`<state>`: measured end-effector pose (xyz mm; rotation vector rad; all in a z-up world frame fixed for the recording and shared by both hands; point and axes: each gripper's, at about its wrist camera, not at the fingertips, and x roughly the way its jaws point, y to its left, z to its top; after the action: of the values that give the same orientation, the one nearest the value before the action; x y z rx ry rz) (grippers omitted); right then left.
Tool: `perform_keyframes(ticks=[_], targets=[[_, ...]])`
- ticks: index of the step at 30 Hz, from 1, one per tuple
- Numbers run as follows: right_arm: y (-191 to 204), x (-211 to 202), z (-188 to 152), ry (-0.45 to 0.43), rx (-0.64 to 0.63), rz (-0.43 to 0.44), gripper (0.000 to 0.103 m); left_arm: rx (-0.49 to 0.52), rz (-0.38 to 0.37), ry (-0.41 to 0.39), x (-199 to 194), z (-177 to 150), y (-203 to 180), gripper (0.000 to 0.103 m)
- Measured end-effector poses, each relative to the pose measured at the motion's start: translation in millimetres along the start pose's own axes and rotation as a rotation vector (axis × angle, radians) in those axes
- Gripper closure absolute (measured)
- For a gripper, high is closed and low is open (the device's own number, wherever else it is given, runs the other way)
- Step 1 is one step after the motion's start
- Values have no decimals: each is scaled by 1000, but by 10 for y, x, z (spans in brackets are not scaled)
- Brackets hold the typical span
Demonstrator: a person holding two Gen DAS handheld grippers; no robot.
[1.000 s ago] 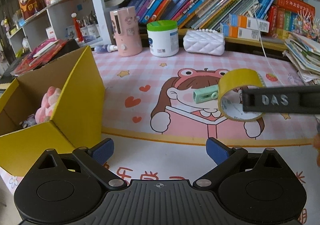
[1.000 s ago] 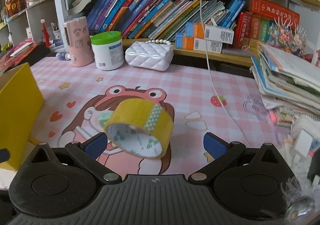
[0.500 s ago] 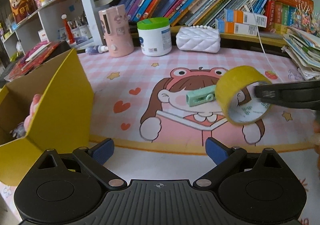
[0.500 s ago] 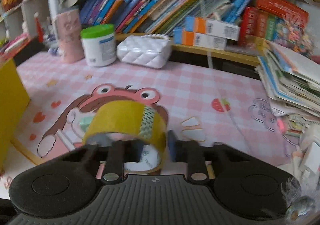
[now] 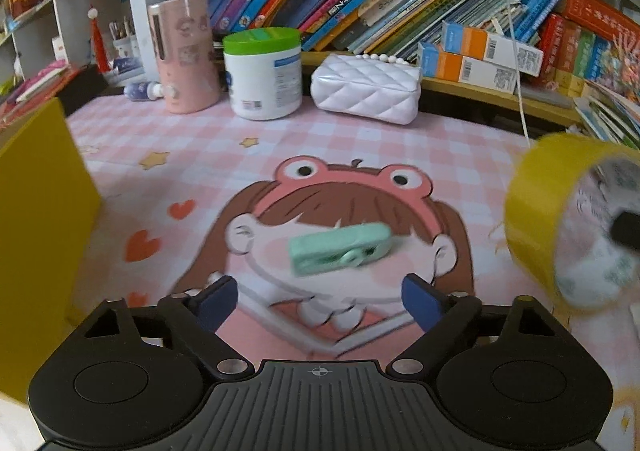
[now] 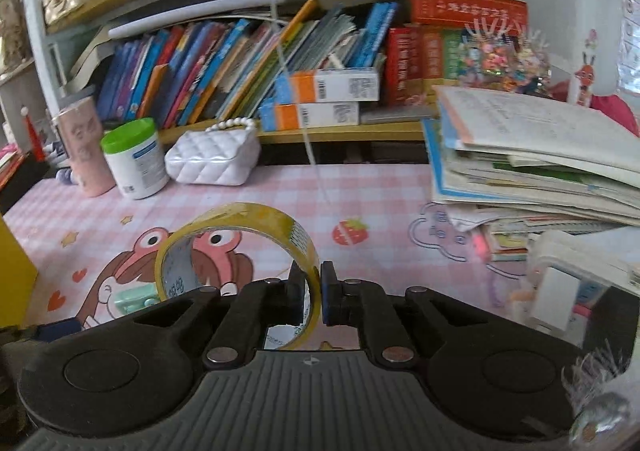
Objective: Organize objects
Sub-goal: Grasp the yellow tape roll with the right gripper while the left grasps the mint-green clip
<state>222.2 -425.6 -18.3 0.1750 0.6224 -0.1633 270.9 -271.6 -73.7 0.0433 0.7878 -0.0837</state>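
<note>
Right gripper point(image 6: 320, 293) clamped on tape roll point(image 6: 240, 251) wall, lifted off surface point(image 6: 360, 191). Left gripper point(image 5: 320, 297) apart, just been closing, nothing between; green clip point(image 5: 340, 249) at 12 o'clock.

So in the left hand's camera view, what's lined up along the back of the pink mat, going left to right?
Pink cup → white tub with a green lid → white quilted purse → blue-and-orange boxes on the shelf.
</note>
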Motion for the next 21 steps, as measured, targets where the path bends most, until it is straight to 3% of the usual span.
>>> perform_keyframes(ticks=[12,21], targets=[[-138,-67,-14,22,21,-11,95,-86,88,8,352,132,-175,31],[-50,-115,-57,32,17,2,95,-68,46,-23,174,115,-11,35]])
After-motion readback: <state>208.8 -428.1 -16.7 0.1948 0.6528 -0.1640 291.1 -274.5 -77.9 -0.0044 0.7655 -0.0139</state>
